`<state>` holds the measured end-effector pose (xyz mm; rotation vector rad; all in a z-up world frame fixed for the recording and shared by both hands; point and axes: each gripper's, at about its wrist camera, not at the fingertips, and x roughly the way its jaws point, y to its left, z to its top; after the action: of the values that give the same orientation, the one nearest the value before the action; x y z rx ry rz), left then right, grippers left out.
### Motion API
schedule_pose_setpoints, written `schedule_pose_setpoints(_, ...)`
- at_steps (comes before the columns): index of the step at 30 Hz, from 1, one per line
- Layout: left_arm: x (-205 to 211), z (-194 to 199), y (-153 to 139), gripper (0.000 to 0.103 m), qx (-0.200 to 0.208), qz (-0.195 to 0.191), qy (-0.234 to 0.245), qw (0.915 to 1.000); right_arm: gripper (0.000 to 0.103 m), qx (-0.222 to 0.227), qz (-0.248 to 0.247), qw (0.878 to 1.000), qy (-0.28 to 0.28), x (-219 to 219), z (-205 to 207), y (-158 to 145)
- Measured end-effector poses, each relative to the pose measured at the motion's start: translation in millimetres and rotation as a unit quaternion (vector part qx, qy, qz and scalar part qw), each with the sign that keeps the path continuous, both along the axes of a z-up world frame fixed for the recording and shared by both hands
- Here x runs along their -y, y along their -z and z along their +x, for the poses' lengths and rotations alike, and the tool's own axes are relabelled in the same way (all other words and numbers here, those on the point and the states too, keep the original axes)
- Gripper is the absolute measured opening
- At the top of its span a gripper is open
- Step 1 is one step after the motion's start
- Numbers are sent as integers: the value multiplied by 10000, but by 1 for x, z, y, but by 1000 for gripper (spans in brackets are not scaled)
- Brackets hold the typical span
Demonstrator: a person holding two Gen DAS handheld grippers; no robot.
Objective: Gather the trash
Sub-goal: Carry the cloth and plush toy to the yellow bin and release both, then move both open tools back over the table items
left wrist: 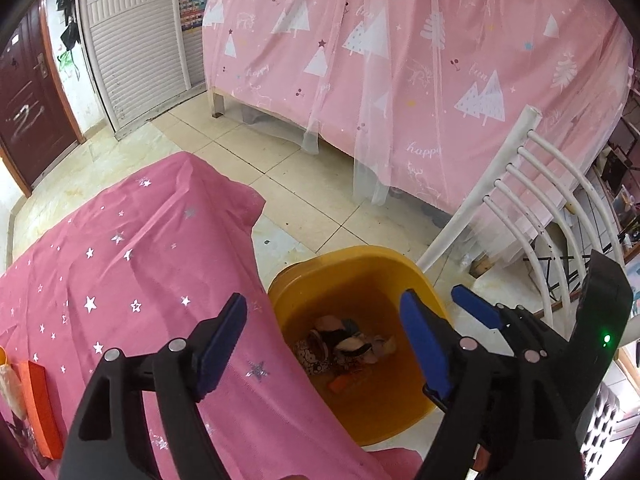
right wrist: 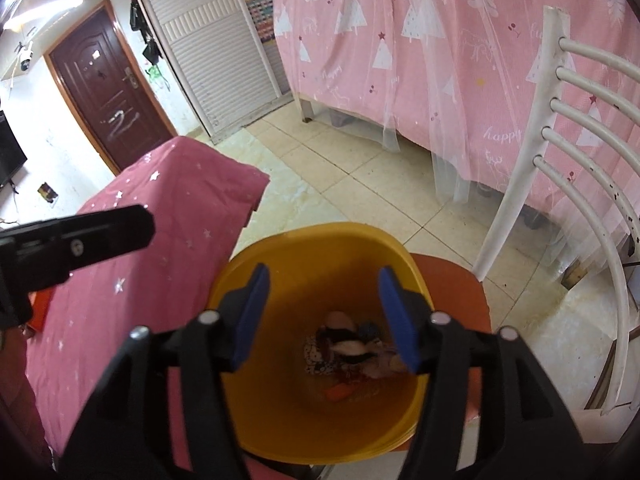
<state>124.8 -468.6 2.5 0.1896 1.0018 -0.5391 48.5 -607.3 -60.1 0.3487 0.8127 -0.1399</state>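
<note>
**Both jaws empty over the yellow bin**

Overhead, both wrist views look down on a bed draped in a pink tree-print curtain [left wrist: 420,60], a tiled floor [left wrist: 288,168] and a desk under a magenta star-print cloth [left wrist: 132,280]. A white slatted wardrobe [left wrist: 132,48] and a dark red door [left wrist: 28,92] stand at the far left.

Only the right wrist view shows that the yellow bin [right wrist: 320,432] sits on the orange seat [right wrist: 460,288] of a white chair [right wrist: 520,184], just beside the desk edge; it also catches a dark screen [right wrist: 8,152] on the left wall. Only the left wrist view shows an orange box [left wrist: 40,408] lying on the cloth at the near left corner.

The trash [right wrist: 352,348], a small heap of crumpled wrappers and scraps, lies at the bottom of the bin.

The left gripper [left wrist: 324,344] hangs above the bin's rim with its jaws spread wide and nothing between them. The right gripper [right wrist: 324,316] hangs over the bin's mouth, jaws partly apart and likewise empty.
</note>
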Motion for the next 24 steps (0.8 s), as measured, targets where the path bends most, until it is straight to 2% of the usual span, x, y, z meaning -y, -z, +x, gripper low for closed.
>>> schedule_pose_setpoints(4,-18,-11,-8,75,10,-270,-62,9996,71,135,-12,9999,-23,-2,-3,-6)
schedule_pose_setpoints(9,-43,-26,-21,78,116,-542,-110,9984,80,249,-18,9996,-102,-14,-4,-14)
schedule_pose_setpoints(11,-55,-30,-27,79,176,-656,-155,9976,81,290,-50,9994,-156,-22,-4,-17)
schedule_pose_setpoints(14,-75,-36,-35,81,286,-766,-283,9963,89,406,-119,9987,-270,-36,-6,-25)
schedule_pose_setpoints(24,-152,-40,-50,84,561,-912,-768,9913,93,712,-291,9946,-693,-86,-8,-55)
